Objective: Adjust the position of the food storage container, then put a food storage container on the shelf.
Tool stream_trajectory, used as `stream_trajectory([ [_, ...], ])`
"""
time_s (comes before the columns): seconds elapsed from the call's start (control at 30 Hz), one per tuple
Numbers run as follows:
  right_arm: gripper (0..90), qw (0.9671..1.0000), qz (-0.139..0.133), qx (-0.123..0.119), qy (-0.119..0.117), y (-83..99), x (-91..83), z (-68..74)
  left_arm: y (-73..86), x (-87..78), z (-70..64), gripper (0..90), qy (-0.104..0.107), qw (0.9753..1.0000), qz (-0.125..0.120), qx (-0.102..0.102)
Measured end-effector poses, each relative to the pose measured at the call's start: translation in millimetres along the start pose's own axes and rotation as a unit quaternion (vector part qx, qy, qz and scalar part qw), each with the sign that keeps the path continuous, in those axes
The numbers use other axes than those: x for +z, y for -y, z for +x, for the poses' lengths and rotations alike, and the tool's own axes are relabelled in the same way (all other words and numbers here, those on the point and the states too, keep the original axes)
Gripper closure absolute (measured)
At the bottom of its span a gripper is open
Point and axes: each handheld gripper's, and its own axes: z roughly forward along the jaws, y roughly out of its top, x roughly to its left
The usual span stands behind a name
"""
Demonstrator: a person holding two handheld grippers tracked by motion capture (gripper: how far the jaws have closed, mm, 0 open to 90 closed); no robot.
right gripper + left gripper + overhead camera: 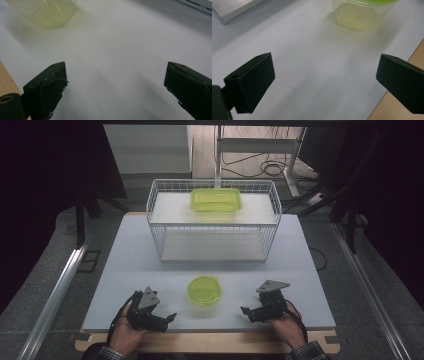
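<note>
The bench [125, 270] carried a white wire basket [212, 222] at its far side with a green rectangular container [216, 200] resting on its upper shelf, which I took as the likely place for stowing things. Nearer me, the small round green tub [204, 290] sat on the bench between my two hands, within reach of either. I had the left gripper [167, 319] and right gripper [245, 310] low beside it, jaws spread wide and empty, ready to close in.
</note>
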Motion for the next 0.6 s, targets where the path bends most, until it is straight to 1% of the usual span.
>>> stream_trajectory([
  [0.13, 4.4, 1.0000, -0.001, 0.001, -0.002, 0.2, -0.1, -0.4, 5.0, -1.3, 1.2, 0.9, 0.002, 1.0000, -0.002, -0.003],
  [0.3, 4.1, 1.0000, -0.006, 0.001, -0.004, -0.2, -1.0, -0.3, 5.6, -2.1, 2.0, 0.3, -0.001, 0.9999, -0.010, 0.003],
  [0.37, 3.6, 0.9999, -0.011, -0.002, -0.005, -0.7, -1.2, -0.4, 5.8, -1.6, 2.2, 0.1, -0.002, 0.9999, -0.009, 0.005],
  [0.5, 1.1, 0.9999, -0.014, -0.009, 0.001, -1.7, -1.2, 0.3, 6.4, 0.6, 1.5, 0.0, 0.002, 0.9999, -0.004, 0.012],
  [0.6, 1.1, 0.9998, -0.019, -0.007, -0.006, -2.4, -1.6, 0.1, 6.6, 0.9, 1.6, 0.1, -0.001, 0.9998, 0.000, 0.020],
])
